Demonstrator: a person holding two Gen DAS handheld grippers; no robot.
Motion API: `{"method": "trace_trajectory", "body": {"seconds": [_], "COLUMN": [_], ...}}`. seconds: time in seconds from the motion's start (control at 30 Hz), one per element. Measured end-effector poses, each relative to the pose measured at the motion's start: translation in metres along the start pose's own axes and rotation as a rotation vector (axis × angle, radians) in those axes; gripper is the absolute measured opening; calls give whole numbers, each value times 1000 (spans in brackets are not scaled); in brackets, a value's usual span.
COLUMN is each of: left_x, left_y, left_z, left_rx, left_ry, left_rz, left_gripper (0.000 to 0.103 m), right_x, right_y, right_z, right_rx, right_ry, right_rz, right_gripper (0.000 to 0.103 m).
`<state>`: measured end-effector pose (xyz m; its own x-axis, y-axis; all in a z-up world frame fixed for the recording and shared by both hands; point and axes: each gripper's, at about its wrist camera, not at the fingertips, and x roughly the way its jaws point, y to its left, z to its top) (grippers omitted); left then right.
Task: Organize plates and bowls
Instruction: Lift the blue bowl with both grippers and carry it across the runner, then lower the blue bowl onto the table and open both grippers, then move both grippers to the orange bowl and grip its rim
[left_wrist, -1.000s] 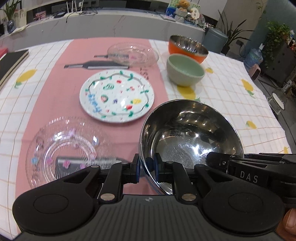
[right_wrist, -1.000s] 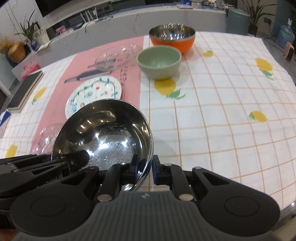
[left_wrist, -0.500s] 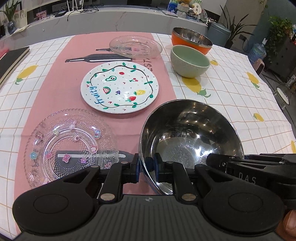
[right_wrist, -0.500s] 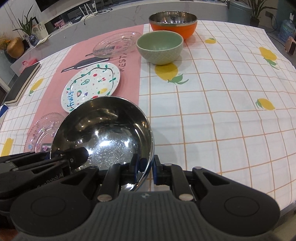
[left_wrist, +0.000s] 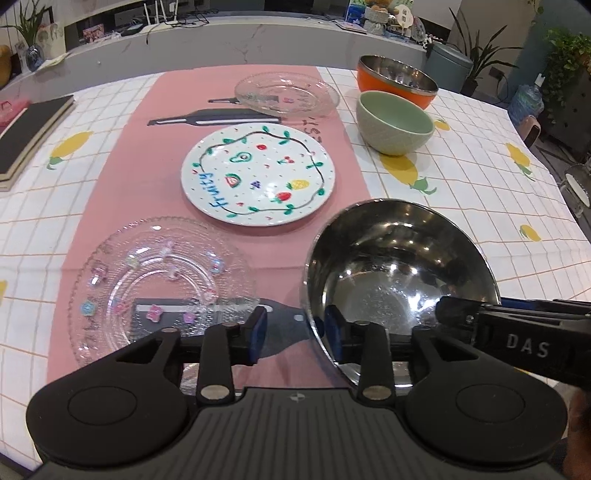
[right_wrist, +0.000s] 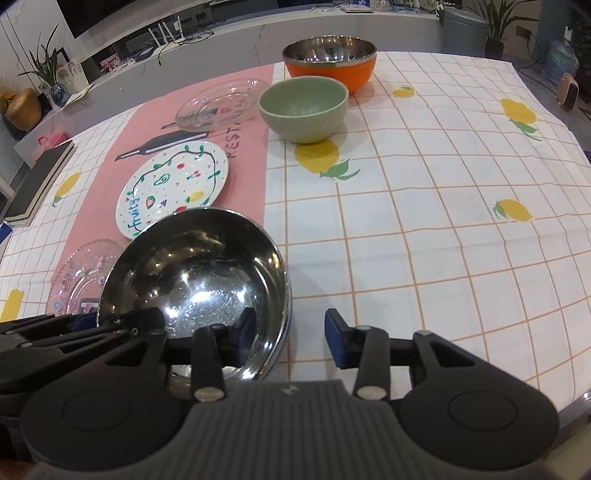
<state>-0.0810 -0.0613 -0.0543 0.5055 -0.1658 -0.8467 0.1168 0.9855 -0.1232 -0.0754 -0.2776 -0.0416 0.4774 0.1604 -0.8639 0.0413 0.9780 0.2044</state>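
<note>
- Left wrist view: our left gripper (left_wrist: 295, 332) is opening. The steel bowl (left_wrist: 399, 273) rim sits between its pads, but the outer pad stands clear of the wall, so no grip.
- Right wrist view: our right gripper (right_wrist: 290, 332) is opening too. One pad is inside the steel bowl (right_wrist: 195, 273), the other well outside the rim at 3 o'clock, not pressing.
- Steel bowl rests on the tablecloth (right_wrist: 443, 221) at the near edge, straddling the pink runner (left_wrist: 155, 155) border, right way up, empty.
- We judge this bowl as just set down and being let go; whether that spot is final we cannot tell.
- Nothing is stacked yet, as far as we see:
  - near glass plate (left_wrist: 162, 284) at 9 o'clock of the steel bowl, just beside it
  - painted plate (left_wrist: 258, 181) at 11 o'clock, apart from both
  - far glass plate (left_wrist: 288, 94) further out at 12 o'clock of the painted plate
  - green bowl (left_wrist: 395, 127) at 12 o'clock of the steel bowl, well apart
  - orange bowl (left_wrist: 395, 83) just behind the green one, close; touching or not unclear
- Left to do, in our view: nest the three bowls, pile the three plates. Most of the task is still ahead.
- Risk: glass plates are thin-rimmed and slippery for the pads.
</note>
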Motion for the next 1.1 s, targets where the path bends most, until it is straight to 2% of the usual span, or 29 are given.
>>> {"method": "trace_trajectory", "body": {"seconds": [0.1, 0.4, 0.6, 0.87, 1.1], "left_x": [-3, -18, -31, -43, -35], "left_y": [2, 1, 2, -5, -21], "left_z": [1, 8, 22, 63, 113], "left_rx": [1, 13, 27, 60, 94], "left_ry": [-4, -30, -54, -86, -94], "left_rz": [9, 3, -3, -29, -42], "left_gripper": [50, 50, 50, 51, 52], "right_x": [-3, -13, -27, -41, -42], "right_y": [-1, -1, -3, -13, -26], "right_z": [0, 4, 18, 57, 104], "right_rx": [-1, -2, -7, 14, 33], "right_ry": [-8, -40, -87, -144, -159], "right_rz": [3, 3, -5, 5, 12], "right_gripper": [42, 44, 46, 46, 47]}}
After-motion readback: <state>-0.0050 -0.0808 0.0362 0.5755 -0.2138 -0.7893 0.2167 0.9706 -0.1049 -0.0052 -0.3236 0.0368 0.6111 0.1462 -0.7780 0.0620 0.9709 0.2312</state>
